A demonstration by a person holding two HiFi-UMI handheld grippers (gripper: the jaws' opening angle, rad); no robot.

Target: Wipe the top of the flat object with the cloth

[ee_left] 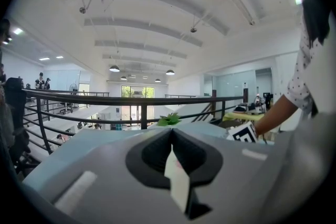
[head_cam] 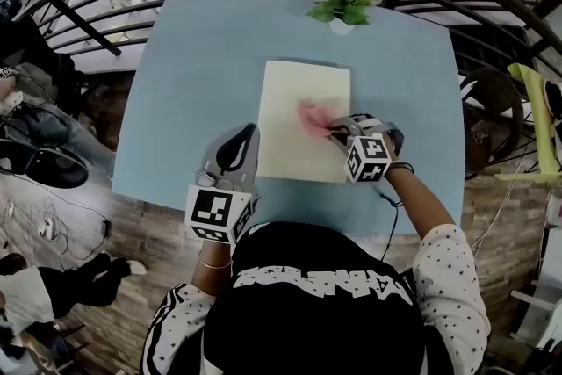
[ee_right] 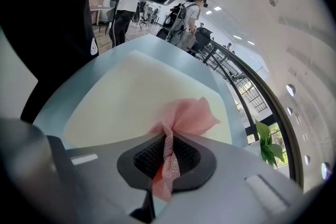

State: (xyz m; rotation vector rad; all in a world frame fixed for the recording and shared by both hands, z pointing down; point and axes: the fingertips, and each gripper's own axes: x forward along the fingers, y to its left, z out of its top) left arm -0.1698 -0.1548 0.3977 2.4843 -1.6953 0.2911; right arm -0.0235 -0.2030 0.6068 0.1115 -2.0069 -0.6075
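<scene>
tabletop (head_cam: 176, 101): blue, mid-frame | flat cream sheet (head_cam: 299, 101): centre, lying on tabletop | left hand-held gripper (head_cam: 248, 139): clamped on sheet's left edge | right hand-held gripper (head_cam: 341, 131): right of centre, pinching pink cloth (head_cam: 312, 114) on sheet's right half | potted plant (head_cam: 342, 6): top centre

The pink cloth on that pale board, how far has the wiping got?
Done: the right gripper is shut on the pink cloth, and the left gripper pinches the pale board's near left edge. In hand: the cloth rests on the board's right middle part. Left: likely much of the top; the board shows no marks, so which parts are already wiped I cannot tell.
</scene>
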